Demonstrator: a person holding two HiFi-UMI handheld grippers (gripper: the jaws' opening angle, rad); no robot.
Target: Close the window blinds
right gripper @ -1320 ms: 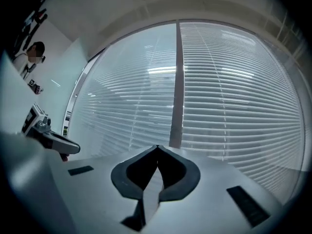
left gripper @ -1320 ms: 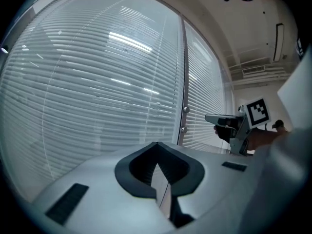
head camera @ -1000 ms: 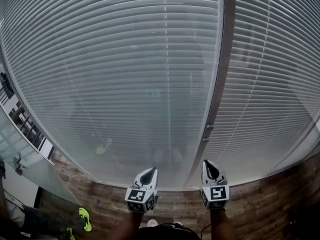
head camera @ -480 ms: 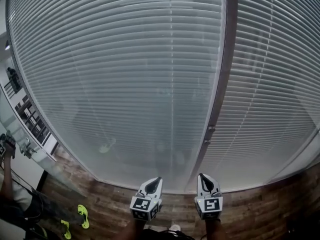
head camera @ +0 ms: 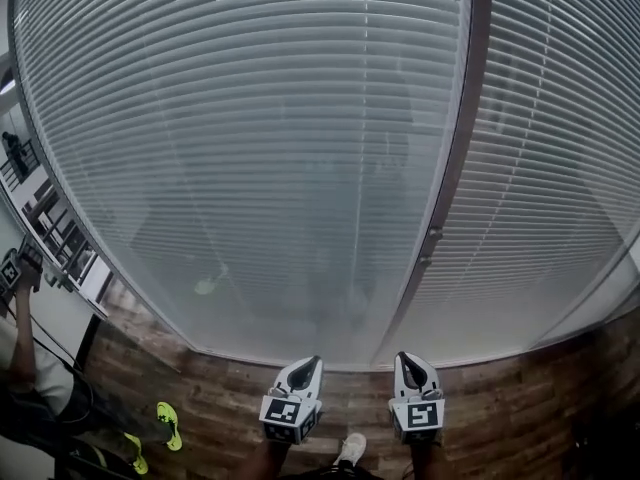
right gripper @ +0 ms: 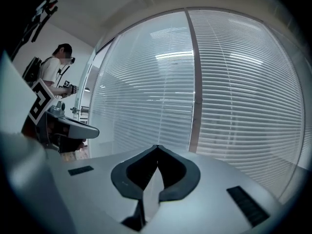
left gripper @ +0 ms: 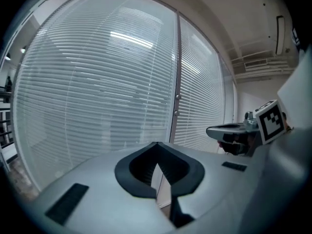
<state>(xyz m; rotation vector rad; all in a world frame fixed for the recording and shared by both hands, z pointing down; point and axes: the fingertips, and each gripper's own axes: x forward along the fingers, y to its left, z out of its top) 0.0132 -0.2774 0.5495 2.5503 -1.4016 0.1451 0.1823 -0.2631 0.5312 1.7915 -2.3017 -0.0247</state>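
Horizontal slat blinds (head camera: 260,148) hang down over two tall panes, the slats turned nearly flat so only dim shapes show through. A dark post (head camera: 452,188) with a small handle (head camera: 432,236) divides them. Both grippers are held low, short of the glass and touching nothing. My left gripper (head camera: 308,366) is shut and empty; in its own view the tips (left gripper: 157,145) meet in front of the blinds (left gripper: 97,82). My right gripper (head camera: 408,362) is also shut and empty, its tips (right gripper: 157,147) closed before the post (right gripper: 194,82). Each gripper appears in the other's view: the right gripper (left gripper: 229,130), the left gripper (right gripper: 73,126).
Wood plank floor (head camera: 200,398) runs under the window. A person (head camera: 25,368) stands at the far left with yellow-green shoes (head camera: 165,423), also visible as a person (right gripper: 53,72) in the right gripper view. My own shoe (head camera: 350,448) shows between the grippers. A side glass wall (head camera: 60,258) angles off at left.
Both grippers have sunk and drawn back from the blinds, still shut. The view has swung so that the post lies further right. The person at the left has come further into view.
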